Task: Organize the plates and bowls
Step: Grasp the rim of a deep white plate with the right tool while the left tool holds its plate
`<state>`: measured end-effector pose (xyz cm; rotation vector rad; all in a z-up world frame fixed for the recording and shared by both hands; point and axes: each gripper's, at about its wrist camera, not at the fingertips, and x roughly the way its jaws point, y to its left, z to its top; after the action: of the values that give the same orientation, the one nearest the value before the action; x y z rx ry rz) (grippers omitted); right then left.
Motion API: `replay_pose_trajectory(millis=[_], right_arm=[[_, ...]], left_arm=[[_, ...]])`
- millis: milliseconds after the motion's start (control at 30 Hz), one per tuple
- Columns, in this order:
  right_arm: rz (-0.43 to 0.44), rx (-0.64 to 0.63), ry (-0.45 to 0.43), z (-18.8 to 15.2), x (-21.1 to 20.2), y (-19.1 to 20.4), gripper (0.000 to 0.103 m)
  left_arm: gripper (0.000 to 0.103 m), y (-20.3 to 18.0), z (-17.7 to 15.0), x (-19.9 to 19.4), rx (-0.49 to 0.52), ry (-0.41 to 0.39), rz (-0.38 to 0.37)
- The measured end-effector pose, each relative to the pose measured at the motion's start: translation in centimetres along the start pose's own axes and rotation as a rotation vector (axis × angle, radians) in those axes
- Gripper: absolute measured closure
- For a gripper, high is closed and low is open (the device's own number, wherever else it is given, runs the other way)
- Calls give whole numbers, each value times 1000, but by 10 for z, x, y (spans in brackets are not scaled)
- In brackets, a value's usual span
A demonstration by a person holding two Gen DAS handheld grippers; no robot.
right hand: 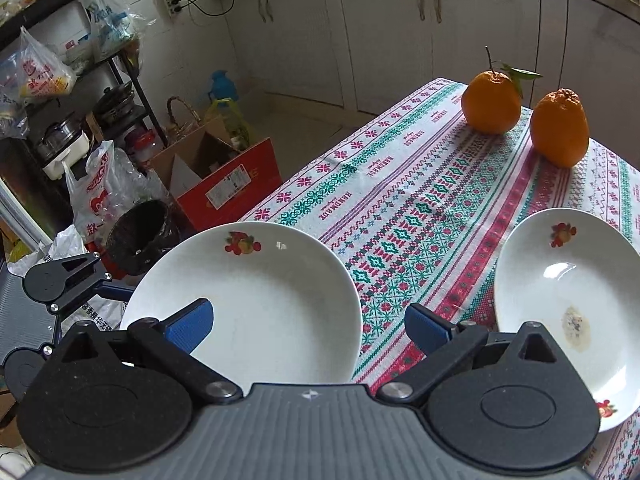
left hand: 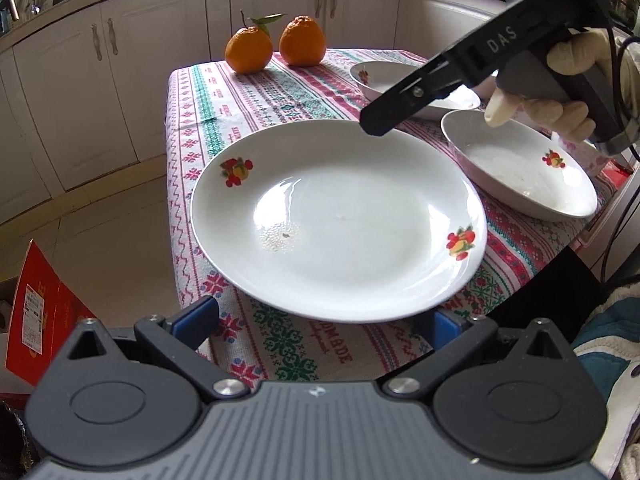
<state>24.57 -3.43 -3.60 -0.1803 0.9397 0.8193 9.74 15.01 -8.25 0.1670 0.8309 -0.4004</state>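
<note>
A large white plate with fruit decals lies on the patterned tablecloth, its near rim between the wide-open fingers of my left gripper. Two more white decal dishes lie to its right: a near one and a far one. My right gripper hovers above the large plate's far rim. In the right wrist view my right gripper is open and empty over the large plate, with another white dish at the right and the left gripper's body at the plate's left edge.
Two oranges stand at the table's far end. A red cardboard box, bags and a dark bin stand on the floor left of the table. White cabinets lie beyond.
</note>
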Motion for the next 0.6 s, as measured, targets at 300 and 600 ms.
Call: replay_pose_trajectory(millis=[300, 600], right_arm=[[5, -3, 19, 0, 9, -2, 0], [15, -13, 48, 1, 19, -1, 0]], left_arm=[[0, -1, -4, -2, -8, -28, 14], [1, -1, -6, -5, 1, -42, 13]])
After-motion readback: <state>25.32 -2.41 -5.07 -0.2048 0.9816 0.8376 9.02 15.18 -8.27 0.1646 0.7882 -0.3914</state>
